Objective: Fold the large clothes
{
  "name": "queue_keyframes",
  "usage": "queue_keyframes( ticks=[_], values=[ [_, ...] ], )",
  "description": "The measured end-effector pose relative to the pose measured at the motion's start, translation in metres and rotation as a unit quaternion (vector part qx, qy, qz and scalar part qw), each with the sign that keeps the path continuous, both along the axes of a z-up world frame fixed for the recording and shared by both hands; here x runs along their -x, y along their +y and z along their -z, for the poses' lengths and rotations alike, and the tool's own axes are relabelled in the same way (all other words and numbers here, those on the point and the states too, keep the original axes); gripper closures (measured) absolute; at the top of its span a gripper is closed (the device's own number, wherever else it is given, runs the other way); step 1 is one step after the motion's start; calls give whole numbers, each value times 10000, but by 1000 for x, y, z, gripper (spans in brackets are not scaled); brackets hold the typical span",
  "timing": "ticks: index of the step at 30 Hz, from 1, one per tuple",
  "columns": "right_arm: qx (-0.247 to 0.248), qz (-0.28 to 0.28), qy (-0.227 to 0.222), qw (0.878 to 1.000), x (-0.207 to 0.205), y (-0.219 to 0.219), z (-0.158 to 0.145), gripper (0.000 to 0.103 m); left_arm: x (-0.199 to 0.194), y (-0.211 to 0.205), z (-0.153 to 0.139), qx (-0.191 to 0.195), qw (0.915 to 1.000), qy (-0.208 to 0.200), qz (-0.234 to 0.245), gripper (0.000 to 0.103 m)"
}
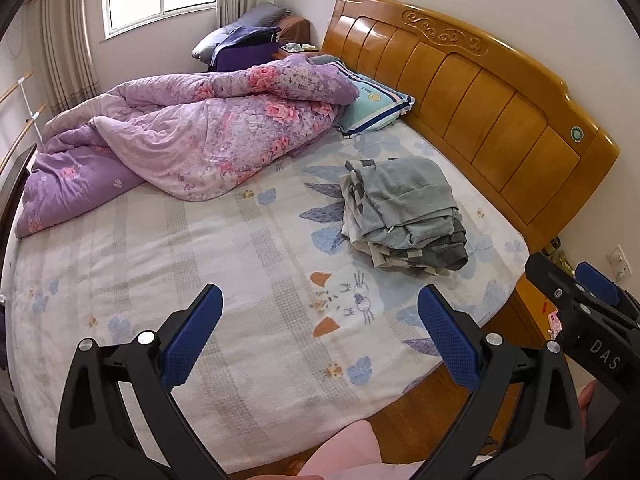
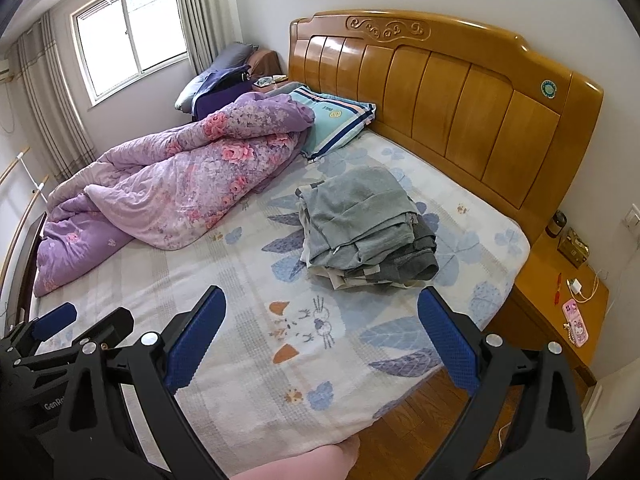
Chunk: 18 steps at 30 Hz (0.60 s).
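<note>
A pile of grey and checked clothes (image 1: 404,212) (image 2: 366,226) lies on the bed near the wooden headboard. My left gripper (image 1: 320,308) is open above the bed's near edge, well short of the pile, with nothing between its blue pads. My right gripper (image 2: 322,308) is also open and empty, held over the patterned sheet (image 2: 240,340) just in front of the pile. The right gripper (image 1: 588,304) shows at the right edge of the left wrist view, and the left gripper (image 2: 60,324) at the lower left of the right wrist view.
A crumpled purple floral quilt (image 1: 192,136) (image 2: 172,184) covers the far left of the bed, with a striped pillow (image 2: 336,120) by the headboard (image 2: 460,112). A bedside table (image 2: 560,308) with a pink phone (image 2: 575,322) stands right. Wooden floor (image 2: 408,432) lies below the bed edge.
</note>
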State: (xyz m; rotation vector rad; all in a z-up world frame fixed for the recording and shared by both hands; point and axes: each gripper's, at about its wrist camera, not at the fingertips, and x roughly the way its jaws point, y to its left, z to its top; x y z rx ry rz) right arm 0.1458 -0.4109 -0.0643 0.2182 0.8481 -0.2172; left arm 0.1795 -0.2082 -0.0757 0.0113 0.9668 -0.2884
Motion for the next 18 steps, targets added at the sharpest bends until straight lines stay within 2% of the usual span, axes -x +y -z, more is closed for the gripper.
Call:
queue_keyframes(
  ticks=[9,14,18],
  values=[
    [82,77,5,9999,2,0,-1,10,-2,2,-1,47,9999,-30,111,5],
    [154,131,26,9998,1,-1,-3,9,-5,6,-4,-50,9999,-134,6,5],
    [174,209,18,9996,1,-3,-4,9,-10,4,-1,-69,9999,47,100,5]
  ],
)
